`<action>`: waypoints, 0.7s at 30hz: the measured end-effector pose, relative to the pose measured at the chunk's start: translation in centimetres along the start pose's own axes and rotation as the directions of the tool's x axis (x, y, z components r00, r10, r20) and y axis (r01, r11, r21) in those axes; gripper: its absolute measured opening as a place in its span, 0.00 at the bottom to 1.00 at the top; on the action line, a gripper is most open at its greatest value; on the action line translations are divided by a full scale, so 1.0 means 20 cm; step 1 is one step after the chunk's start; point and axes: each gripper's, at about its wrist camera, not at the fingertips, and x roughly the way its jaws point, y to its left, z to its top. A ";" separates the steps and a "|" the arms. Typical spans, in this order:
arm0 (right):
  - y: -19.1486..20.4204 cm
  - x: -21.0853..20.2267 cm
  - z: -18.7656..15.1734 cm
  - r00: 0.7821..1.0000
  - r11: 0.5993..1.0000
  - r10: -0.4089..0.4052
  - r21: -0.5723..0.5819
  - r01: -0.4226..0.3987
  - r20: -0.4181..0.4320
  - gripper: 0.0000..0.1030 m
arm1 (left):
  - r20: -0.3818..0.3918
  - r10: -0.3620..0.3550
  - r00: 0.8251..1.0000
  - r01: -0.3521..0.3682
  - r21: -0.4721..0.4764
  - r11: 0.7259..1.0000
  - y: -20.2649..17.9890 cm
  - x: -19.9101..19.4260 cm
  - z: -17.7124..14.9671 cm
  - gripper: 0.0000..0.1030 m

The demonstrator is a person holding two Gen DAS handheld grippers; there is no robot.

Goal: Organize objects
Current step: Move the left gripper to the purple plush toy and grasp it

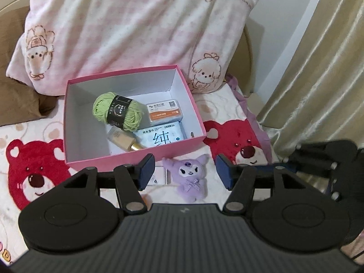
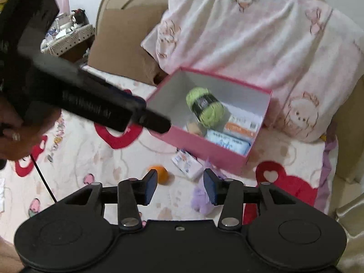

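My left gripper [image 1: 184,170] and right gripper [image 2: 179,185] both hover with fingers apart and empty; I judge the purple plush [image 1: 191,177], on the bed just short of the pink box [image 1: 136,154], is next, best pinched across its body. At 12 o'clock the box holds 4 things, while the white packet [image 2: 187,162] and orange thing [image 2: 162,175] are blurred.

The blue-and-white wet-wipes pack [image 1: 160,136] lying in the pink box [image 1: 75,118] carries one large blue Chinese character, 纯, with a line of smaller characters above it, too small to make out. The white-and-orange packet [image 1: 165,112] beside it shows a square scan code at its upper right and small print that cannot be read. The black band around the green yarn ball [image 1: 118,111] bears a pale crescent sign and tiny unreadable writing.
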 end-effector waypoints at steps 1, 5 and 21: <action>-0.02 0.04 -0.02 1.000 1.000 0.000 0.020 0.000 -0.008 0.49 | -0.002 0.001 1.000 -0.001 -0.001 1.000 0.01 0.04 -0.01 0.58; -0.11 0.18 -0.11 1.000 0.996 0.014 0.087 -0.013 -0.011 0.50 | -0.027 -0.004 1.000 0.003 -0.045 0.999 0.07 0.18 -0.07 0.60; -0.15 0.52 -0.39 0.993 0.988 -0.115 0.109 0.111 0.034 0.82 | 0.001 -0.013 1.000 0.013 -0.165 0.986 0.21 0.53 -0.42 0.73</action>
